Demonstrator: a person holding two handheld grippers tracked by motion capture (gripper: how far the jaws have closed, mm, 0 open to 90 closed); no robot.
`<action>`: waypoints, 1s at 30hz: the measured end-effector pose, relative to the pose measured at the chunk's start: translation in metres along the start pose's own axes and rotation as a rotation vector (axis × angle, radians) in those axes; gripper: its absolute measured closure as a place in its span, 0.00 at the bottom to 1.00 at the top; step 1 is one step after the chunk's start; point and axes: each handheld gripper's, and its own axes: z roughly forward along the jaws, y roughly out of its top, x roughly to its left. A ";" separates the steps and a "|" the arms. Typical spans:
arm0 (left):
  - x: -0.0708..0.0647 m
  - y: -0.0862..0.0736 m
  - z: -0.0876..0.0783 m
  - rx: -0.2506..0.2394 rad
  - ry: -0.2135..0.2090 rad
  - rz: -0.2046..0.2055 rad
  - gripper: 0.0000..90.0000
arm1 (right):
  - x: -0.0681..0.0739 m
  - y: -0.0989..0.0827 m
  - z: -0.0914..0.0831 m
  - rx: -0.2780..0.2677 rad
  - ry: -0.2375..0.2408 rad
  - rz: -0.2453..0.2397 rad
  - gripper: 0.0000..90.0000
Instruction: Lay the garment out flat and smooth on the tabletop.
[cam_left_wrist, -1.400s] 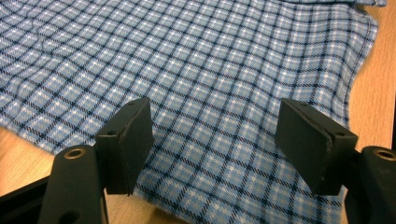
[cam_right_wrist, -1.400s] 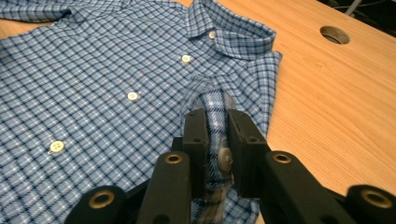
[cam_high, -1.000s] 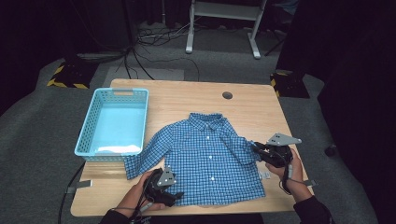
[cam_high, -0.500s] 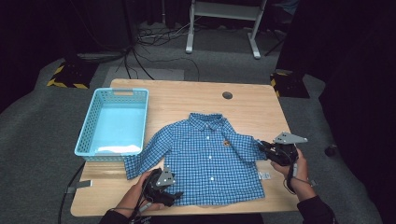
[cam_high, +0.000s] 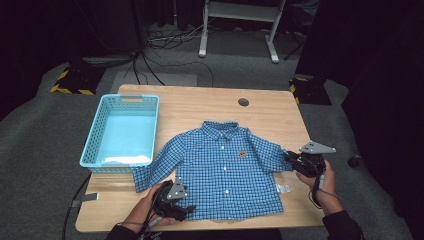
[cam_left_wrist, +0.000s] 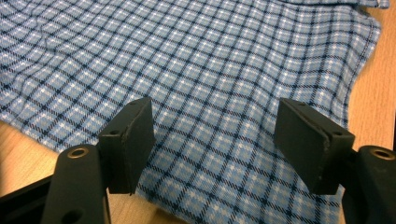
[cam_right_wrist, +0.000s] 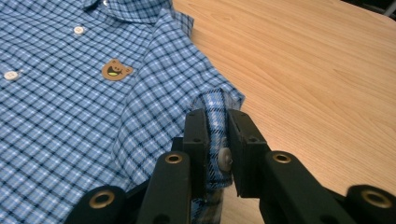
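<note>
**Shirt flat on the table, right cuff pinched**

Shirt (cam_high: 225, 172), a blue check one with buttons down the front and a small bear badge (cam_right_wrist: 114, 69) on the chest, lies spread face up on the table (cam_high: 200, 105), collar toward the far edge. Its one sleeve runs out toward the basket (cam_high: 121, 131), a light blue one standing on the table's left part, just beside that sleeve. A white tag (cam_high: 283, 188) lies on the wood near the hem on the right side.

Right gripper (cam_right_wrist: 215, 135) is at the end of the other sleeve, near the table's right edge, held in a hand (cam_high: 322, 187) that comes in from below. Its jaws are clenched on the cuff (cam_right_wrist: 215, 105): the fabric stands folded up between the pads, and a cuff button (cam_right_wrist: 224, 158) sits between them lower down. The sleeve is pulled out straight from the shoulder toward that gripper.

Left gripper (cam_left_wrist: 215, 140) rests at the lower left corner of the shirt, by the hem, in the other hand (cam_high: 150, 210). Its jaws stand wide apart, released, with the check fabric lying flat beneath and between them; the pads grip nothing. Bare wood shows at either side of the hem there.

A round hole (cam_high: 243, 102) is in the table's far part, well apart from the shirt.
</note>
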 end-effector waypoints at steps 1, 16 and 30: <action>0.000 0.000 0.000 0.000 0.000 0.000 0.33 | -0.001 -0.001 0.000 0.000 -0.003 0.000 0.87; 0.000 0.000 0.000 0.002 -0.001 0.005 0.33 | -0.011 -0.006 -0.002 0.008 -0.027 0.024 0.87; 0.000 0.000 0.000 0.001 -0.002 0.005 0.33 | -0.019 -0.011 -0.001 0.021 -0.047 0.043 0.87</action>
